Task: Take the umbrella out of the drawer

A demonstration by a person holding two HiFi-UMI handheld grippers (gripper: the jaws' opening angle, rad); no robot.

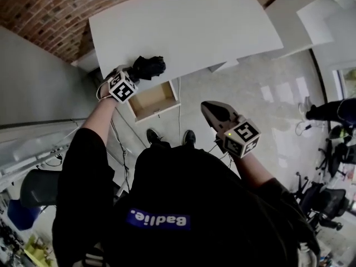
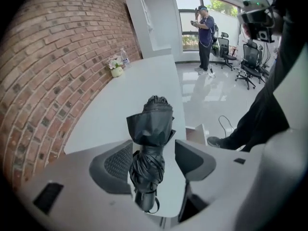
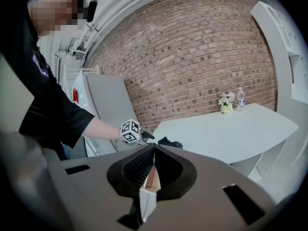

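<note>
Umbrella [image 1: 149, 67] rests at the counter's [image 1: 189, 26] near edge, seemingly delivered; left tool [image 2: 153, 149] gapes around it. Next, lift clear.

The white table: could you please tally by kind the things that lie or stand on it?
Umbrella: 1
Flower vase: 1
Water bottle: 1
Total: 3
</note>
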